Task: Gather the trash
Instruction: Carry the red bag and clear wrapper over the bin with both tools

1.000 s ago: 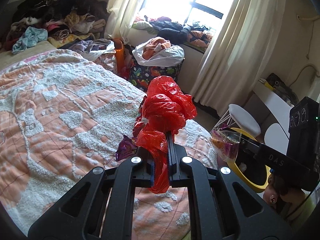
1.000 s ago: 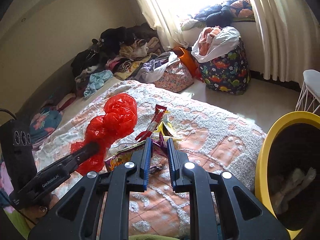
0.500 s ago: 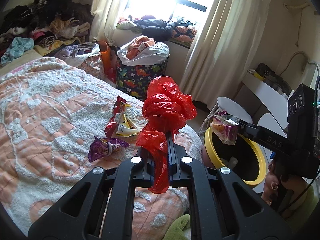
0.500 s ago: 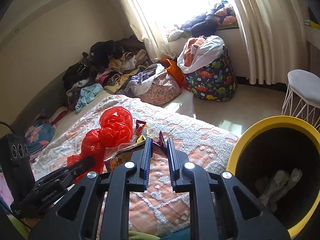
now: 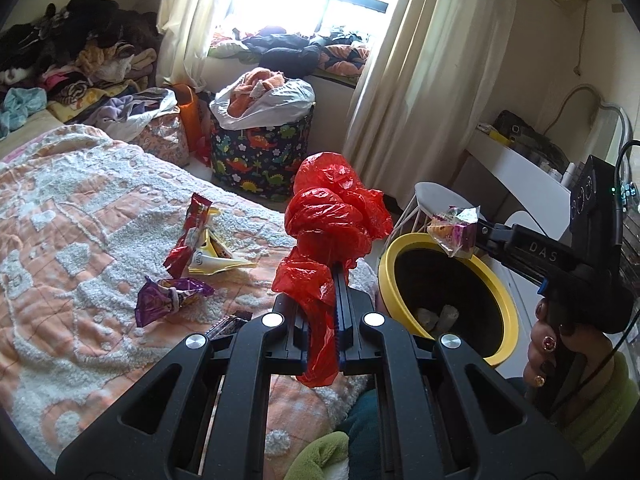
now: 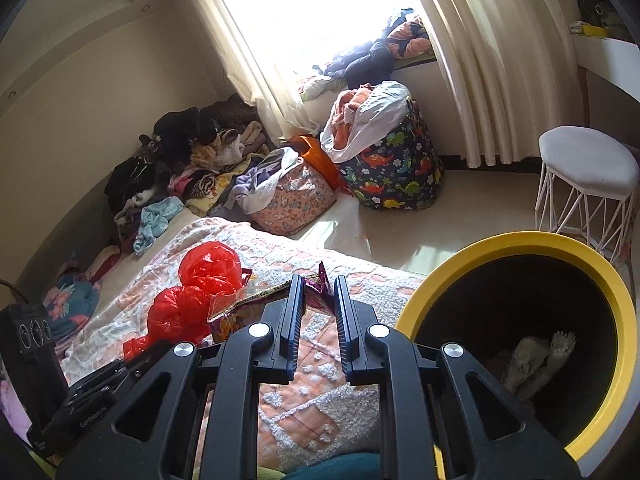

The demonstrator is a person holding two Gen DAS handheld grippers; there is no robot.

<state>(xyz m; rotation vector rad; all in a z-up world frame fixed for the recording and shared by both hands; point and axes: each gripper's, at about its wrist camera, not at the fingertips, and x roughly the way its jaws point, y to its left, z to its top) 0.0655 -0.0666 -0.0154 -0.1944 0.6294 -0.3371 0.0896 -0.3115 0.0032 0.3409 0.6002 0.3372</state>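
My left gripper [image 5: 320, 280] is shut on a crumpled red plastic bag [image 5: 332, 220], held up over the bed's corner; the bag also shows in the right wrist view [image 6: 192, 296]. My right gripper [image 6: 316, 284] is shut on a purple and yellow snack wrapper [image 6: 240, 312], seen in the left wrist view [image 5: 454, 228] held just above the near rim of the yellow bin [image 5: 440, 240]. The bin [image 6: 520, 240] has a black inside with some pale trash at the bottom. A red wrapper [image 5: 190, 236], a yellow-white wrapper [image 5: 216, 260] and a purple wrapper [image 5: 168, 294] lie on the bed.
The bed has an orange and white blanket [image 5: 60, 240]. A dinosaur-print hamper [image 5: 264, 152] full of laundry stands by the curtain. A white stool [image 6: 588, 176] stands behind the bin. Clothes are piled [image 6: 180, 160] along the far wall. A white desk [image 5: 520, 168] is at the right.
Both grippers have swung right toward the yellow bin. The bin now fills more of the right wrist view, and the snack wrapper sits over its rim. Both grips are unchanged.
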